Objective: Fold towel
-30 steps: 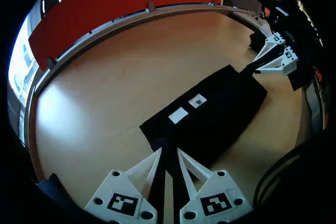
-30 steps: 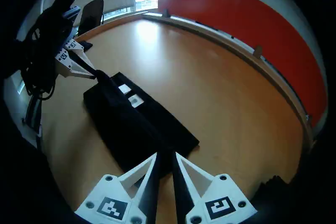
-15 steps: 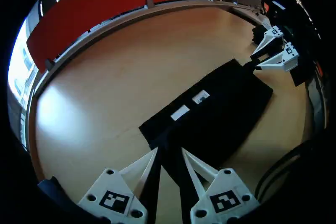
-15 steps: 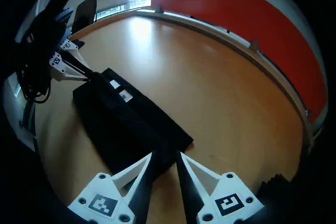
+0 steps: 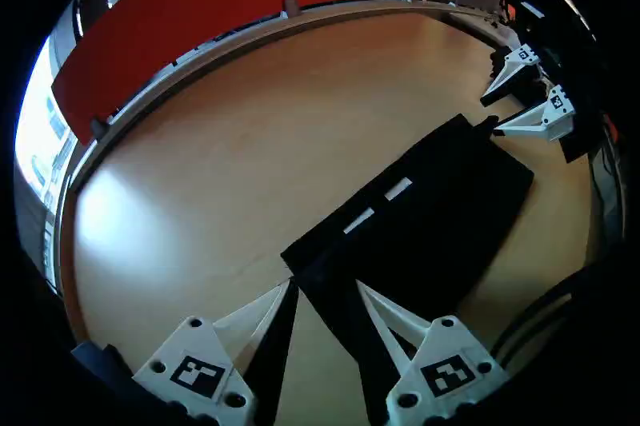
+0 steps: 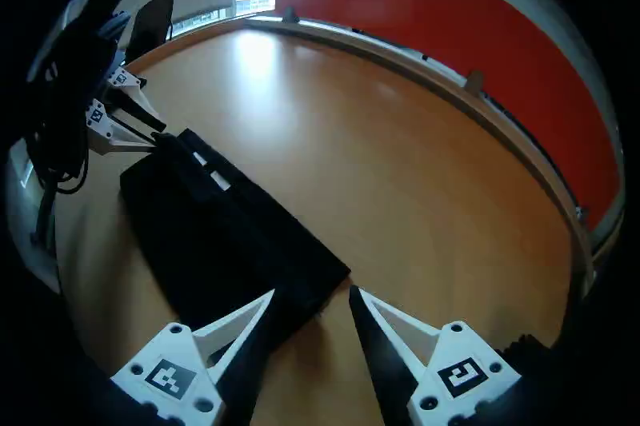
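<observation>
Down on the tabletop [image 5: 240, 146] with a black towel [image 5: 432, 218], folded to a long narrow slab, stretching from 6 o'clock toward 2 o'clock in the left gripper view. Lying flat, edges fairly square, two white tags [image 5: 398, 189] on the top layer. Left gripper [image 5: 323, 286] at one end, jaws spread wide, straddling the corner, pinching nothing. Same for the right gripper [image 6: 312, 292] at the other end. Looks well along: probably just a crosswise fold to go.
</observation>
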Demonstrator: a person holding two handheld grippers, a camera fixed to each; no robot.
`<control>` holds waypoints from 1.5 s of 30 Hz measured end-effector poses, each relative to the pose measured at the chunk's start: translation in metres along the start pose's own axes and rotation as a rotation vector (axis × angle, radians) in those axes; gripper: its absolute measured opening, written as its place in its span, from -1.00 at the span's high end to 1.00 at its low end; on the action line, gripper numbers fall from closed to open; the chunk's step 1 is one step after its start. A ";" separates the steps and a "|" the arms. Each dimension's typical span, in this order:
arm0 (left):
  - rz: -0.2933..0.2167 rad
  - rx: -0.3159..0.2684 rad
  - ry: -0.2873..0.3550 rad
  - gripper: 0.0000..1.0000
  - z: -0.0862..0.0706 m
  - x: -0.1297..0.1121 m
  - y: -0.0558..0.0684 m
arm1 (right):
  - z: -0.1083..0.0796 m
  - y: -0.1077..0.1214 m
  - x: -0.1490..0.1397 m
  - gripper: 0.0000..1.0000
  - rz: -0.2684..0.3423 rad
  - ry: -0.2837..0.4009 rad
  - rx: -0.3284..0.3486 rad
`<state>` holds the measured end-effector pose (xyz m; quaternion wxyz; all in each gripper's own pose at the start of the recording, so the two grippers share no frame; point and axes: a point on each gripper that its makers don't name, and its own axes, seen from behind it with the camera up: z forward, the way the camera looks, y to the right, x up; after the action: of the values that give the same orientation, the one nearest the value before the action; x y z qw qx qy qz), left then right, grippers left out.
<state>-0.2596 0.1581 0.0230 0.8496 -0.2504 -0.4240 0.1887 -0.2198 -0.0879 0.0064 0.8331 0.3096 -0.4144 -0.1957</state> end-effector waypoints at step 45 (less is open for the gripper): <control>-0.176 0.039 0.015 -0.97 -0.063 -0.057 0.013 | -0.057 -0.039 -0.035 -0.96 0.070 0.071 -0.021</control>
<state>-0.2416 0.1214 -0.0523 0.8707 -0.1971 -0.4345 0.1197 -0.1965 -0.0764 -0.0661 0.8568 0.2932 -0.3930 -0.1596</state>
